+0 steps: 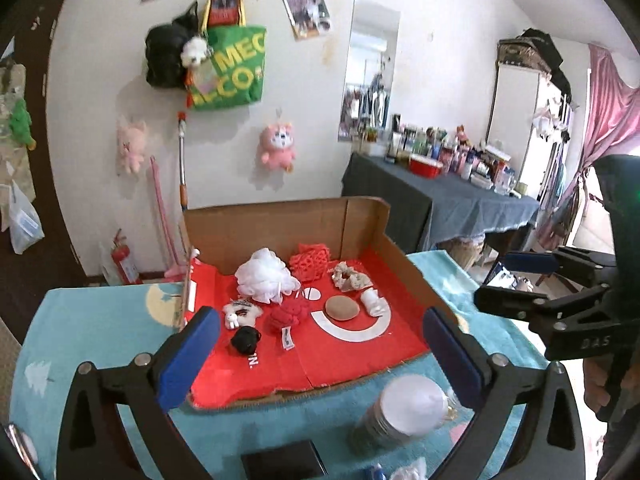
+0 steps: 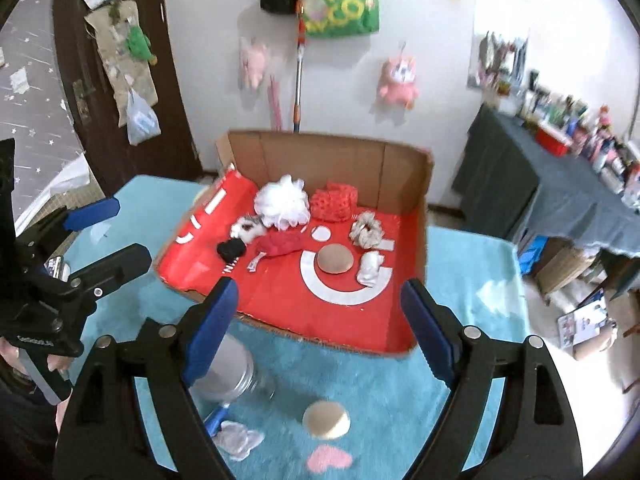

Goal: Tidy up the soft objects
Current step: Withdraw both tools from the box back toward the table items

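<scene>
Right wrist view shows the red-lined cardboard box (image 2: 416, 184) mid-frame, already holding a white mesh pouf (image 2: 282, 202), red knit piece (image 2: 334, 200), tan round puff (image 2: 335, 259) and scrunchie (image 2: 366, 229). Left out on the teal mat (image 2: 360, 376): another tan puff (image 2: 326, 420) at lower centre. Both the right gripper (image 2: 316, 328) and left gripper (image 1: 320, 356) are spread wide, empty.

Left tool (image 1: 320, 344) spread wide above cardboard box (image 1: 280, 232); white pouf (image 1: 264, 276), tan puff (image 1: 341, 309) inside
</scene>
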`<state>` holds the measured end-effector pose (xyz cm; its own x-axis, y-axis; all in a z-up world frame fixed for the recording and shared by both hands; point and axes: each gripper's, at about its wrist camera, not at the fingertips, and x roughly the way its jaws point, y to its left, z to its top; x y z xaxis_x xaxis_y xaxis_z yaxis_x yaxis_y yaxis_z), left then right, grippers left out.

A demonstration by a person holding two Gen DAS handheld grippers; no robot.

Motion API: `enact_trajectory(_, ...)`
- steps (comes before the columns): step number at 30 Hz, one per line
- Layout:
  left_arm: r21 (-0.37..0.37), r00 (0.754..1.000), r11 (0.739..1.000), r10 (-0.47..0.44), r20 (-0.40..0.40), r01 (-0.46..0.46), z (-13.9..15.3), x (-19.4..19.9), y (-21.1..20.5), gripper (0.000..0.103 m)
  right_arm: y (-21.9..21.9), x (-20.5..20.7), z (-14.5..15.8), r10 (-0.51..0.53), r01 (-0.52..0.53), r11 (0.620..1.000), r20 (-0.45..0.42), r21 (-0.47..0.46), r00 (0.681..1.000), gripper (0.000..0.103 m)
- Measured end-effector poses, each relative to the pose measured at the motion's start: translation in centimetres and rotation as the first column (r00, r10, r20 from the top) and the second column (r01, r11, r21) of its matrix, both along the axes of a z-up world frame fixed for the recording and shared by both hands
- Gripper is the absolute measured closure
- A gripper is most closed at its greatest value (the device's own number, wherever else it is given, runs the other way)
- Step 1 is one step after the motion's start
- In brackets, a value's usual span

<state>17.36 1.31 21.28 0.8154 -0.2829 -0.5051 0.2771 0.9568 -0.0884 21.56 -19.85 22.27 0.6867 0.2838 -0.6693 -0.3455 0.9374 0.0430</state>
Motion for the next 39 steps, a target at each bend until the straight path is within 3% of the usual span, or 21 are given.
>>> enact_trajectory(2, -0.008, 1.000, 1.000, 0.005, 0.020, -0.004, 0.2, -1.6, 0.1, 0.000, -0.3, -2.3, 0.7, -0.014, 0.013, 1.000, 0.049, 0.006, 0.999, 0.011)
enact_trajectory(7, -0.035, 0.997, 0.999, 0.024, 0.080, -0.021, -0.5, -6.0, 0.4, 0.000, -1.2, -8.1, 1.3, -0.060, 0.058, 0.998, 0.169, 0.018, 0.984, 0.011)
enact_trajectory(17, -0.077, 0.992, 0.995, 0.063, 0.113, -0.055, -3.9, -11.4, 0.7, 0.000, -2.3, -15.3, -2.8, -0.124, 0.112, 0.992, 0.252, 0.063, 0.960, 0.011)
enact_trajectory(30, -0.026, 0.970, 0.992, 0.129, 0.205, -0.126, -8.2, -14.9, -0.8, 0.000, -2.7, -18.3, -8.3, -0.221, 0.202, 0.975, 0.288, 0.096, 0.932, 0.010)
enact_trajectory(39, 0.003, 0.982, 0.993, 0.117, 0.151, -0.119, -12.1, -14.5, -1.8, 0.000, -2.8, -18.4, -11.6, -0.240, 0.221, 0.970, 0.273, 0.099, 0.931, 0.010)
